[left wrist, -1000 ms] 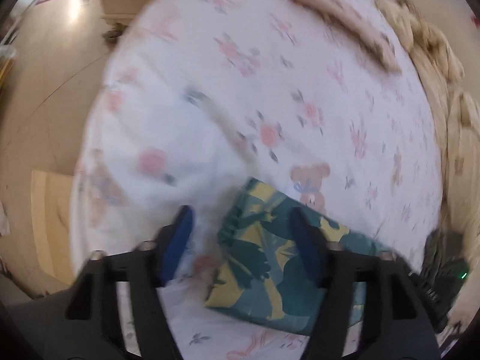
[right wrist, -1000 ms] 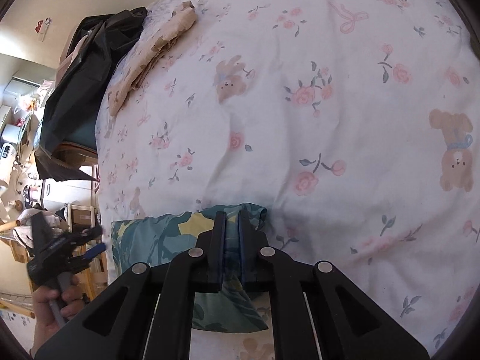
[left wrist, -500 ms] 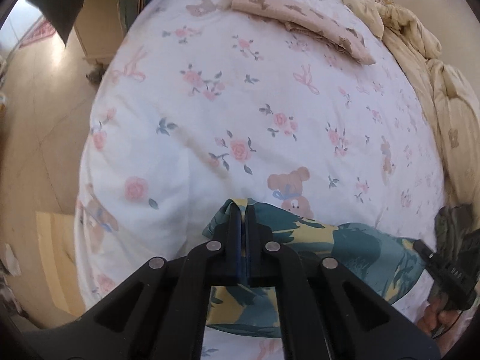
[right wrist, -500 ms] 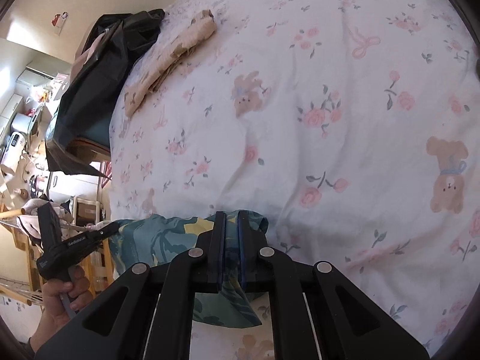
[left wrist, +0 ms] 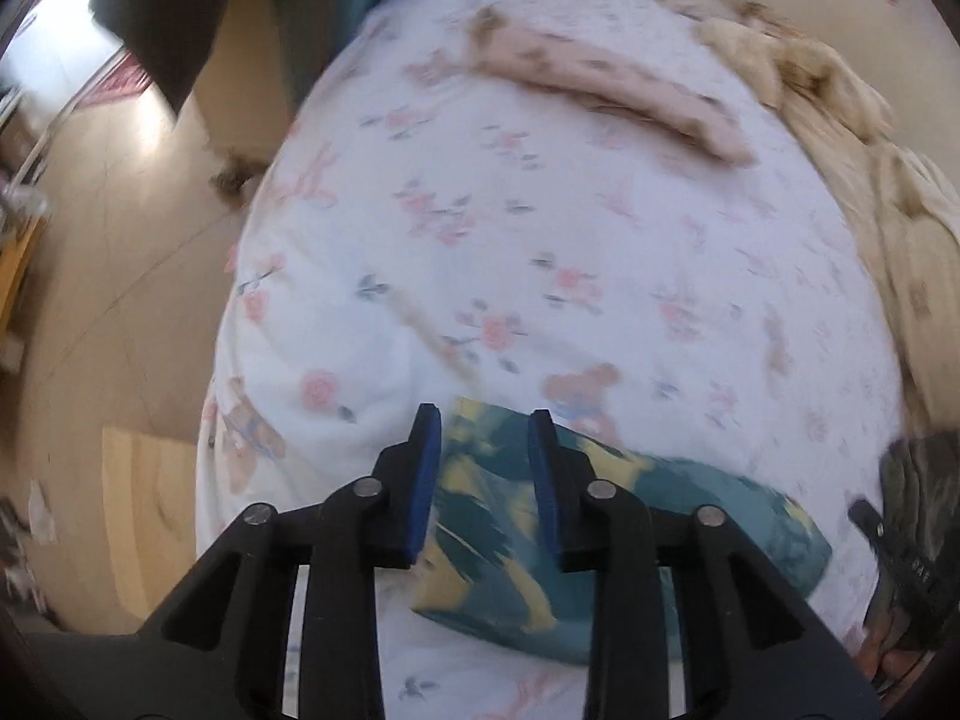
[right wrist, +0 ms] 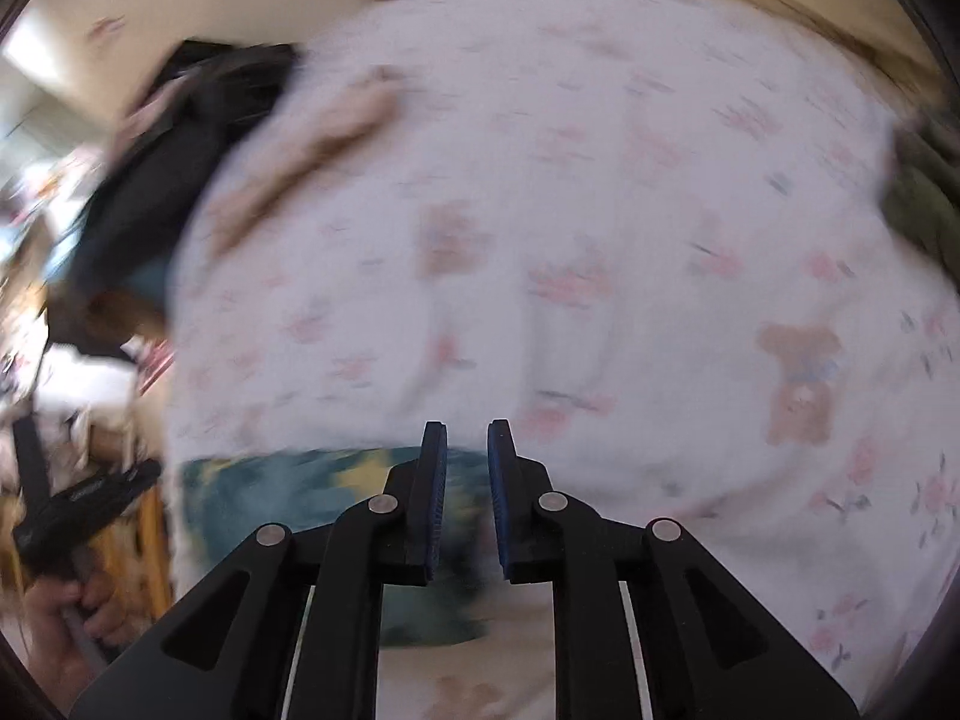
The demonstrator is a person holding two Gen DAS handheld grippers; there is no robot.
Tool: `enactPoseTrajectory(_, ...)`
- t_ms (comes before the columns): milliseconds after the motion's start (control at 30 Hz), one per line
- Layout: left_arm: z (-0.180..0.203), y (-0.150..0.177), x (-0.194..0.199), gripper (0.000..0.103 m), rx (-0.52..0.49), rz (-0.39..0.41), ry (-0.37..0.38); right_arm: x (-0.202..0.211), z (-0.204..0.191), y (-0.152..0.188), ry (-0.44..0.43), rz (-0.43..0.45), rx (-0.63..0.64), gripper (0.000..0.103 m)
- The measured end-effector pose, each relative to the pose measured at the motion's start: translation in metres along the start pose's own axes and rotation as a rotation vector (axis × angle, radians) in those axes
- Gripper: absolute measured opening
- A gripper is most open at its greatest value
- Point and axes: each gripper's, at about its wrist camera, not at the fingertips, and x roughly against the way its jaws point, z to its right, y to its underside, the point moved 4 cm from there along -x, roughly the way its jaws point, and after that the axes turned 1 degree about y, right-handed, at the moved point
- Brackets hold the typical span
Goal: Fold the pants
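Observation:
The folded pants (left wrist: 606, 534), teal with yellow leaf print, lie in a compact bundle on the floral bed sheet (left wrist: 540, 252). My left gripper (left wrist: 485, 417) hovers above their left end. Its jaws are opening, and the cloth shows through the gap below without touching the blue pads (left wrist: 423, 480). In the blurred right wrist view the pants (right wrist: 288, 486) lie low and left. My right gripper (right wrist: 467, 427) hangs over their right end with its jaws opening, and nothing is pinched between them. Each gripper appears at the edge of the other's view, the right gripper (left wrist: 900, 558) and the left gripper (right wrist: 78, 507).
A folded beige garment (left wrist: 612, 96) lies at the far side of the bed. A cream duvet (left wrist: 840, 102) is bunched along the right. Dark clothes (right wrist: 180, 138) are piled past the bed's corner. The bed edge drops to a tan floor (left wrist: 108, 312) on the left.
Half a second ago both grippers were shut on the pants' near edge. Both have since let go with jaws parted and have risen, and the pants lie flat on the sheet.

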Motion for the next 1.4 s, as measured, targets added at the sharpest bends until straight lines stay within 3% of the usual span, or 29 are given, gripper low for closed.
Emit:
enactPoseTrajectory(67,0.025,0.015,-0.003,0.026,-0.087,-0.021,0.064,-0.003,-0.028,0.008,-0.071,-0.026,0.101,0.016)
enactPoseTrajectory(100,0.041,0.029,-0.014,0.026,-0.144,-0.072,0.100,-0.010,-0.040,0.015,-0.102,-0.058,0.134,0.016)
enactPoseTrajectory(200,0.055,0.061,-0.050,0.027,-0.226,-0.202,0.070,-0.041,-0.051,0.033,-0.040,-0.131,0.193,0.012)
enactPoseTrajectory(233,0.053,0.068,-0.056,0.032,-0.234,-0.220,0.058,-0.051,-0.045,0.038,0.008,-0.153,0.193,0.012)
enactPoseTrajectory(300,0.044,0.070,-0.055,0.056,-0.247,-0.206,0.015,-0.063,-0.021,0.047,0.083,-0.212,0.144,0.012)
enactPoseTrajectory(333,0.039,0.067,-0.053,0.075,-0.247,-0.196,-0.026,-0.063,-0.012,0.049,0.117,-0.215,0.127,0.012)
enactPoseTrajectory(433,0.018,0.058,-0.048,0.078,-0.169,-0.188,-0.071,-0.052,0.014,0.043,0.231,-0.193,0.090,0.016)
enactPoseTrajectory(500,0.002,0.057,-0.042,0.076,-0.066,-0.214,-0.056,-0.038,0.025,0.036,0.173,-0.162,-0.005,0.016)
enactPoseTrajectory(567,-0.013,0.060,-0.024,0.077,0.038,-0.190,-0.025,-0.019,0.025,0.033,0.116,-0.104,-0.057,0.016)
enactPoseTrajectory(633,-0.021,0.069,-0.008,0.078,0.112,-0.153,0.011,-0.001,0.020,0.042,-0.015,-0.069,-0.129,0.027)
enactPoseTrajectory(667,-0.021,0.075,-0.001,0.083,0.148,-0.142,0.050,0.003,0.018,0.047,-0.073,-0.070,-0.158,0.053)
enactPoseTrajectory(700,-0.018,0.081,0.003,0.085,0.170,-0.137,0.085,0.006,0.014,0.055,-0.157,-0.076,-0.206,0.072)
enactPoseTrajectory(800,-0.003,0.105,0.003,0.092,0.215,-0.144,0.190,0.002,0.000,0.083,-0.319,-0.102,-0.328,0.073)
enactPoseTrajectory(900,0.007,0.122,-0.009,0.092,0.276,-0.134,0.213,-0.024,-0.007,0.116,-0.441,-0.184,-0.475,0.073)
enactPoseTrajectory(967,0.011,0.126,-0.018,0.092,0.307,-0.116,0.221,-0.042,-0.005,0.131,-0.459,-0.209,-0.558,0.073)
enactPoseTrajectory(1100,0.008,0.125,-0.038,0.091,0.352,-0.067,0.220,-0.072,-0.004,0.140,-0.448,-0.210,-0.602,0.073)
enactPoseTrajectory(1400,-0.029,0.102,-0.046,0.089,0.513,0.083,0.254,-0.074,0.029,0.117,-0.453,-0.032,-0.683,0.070)
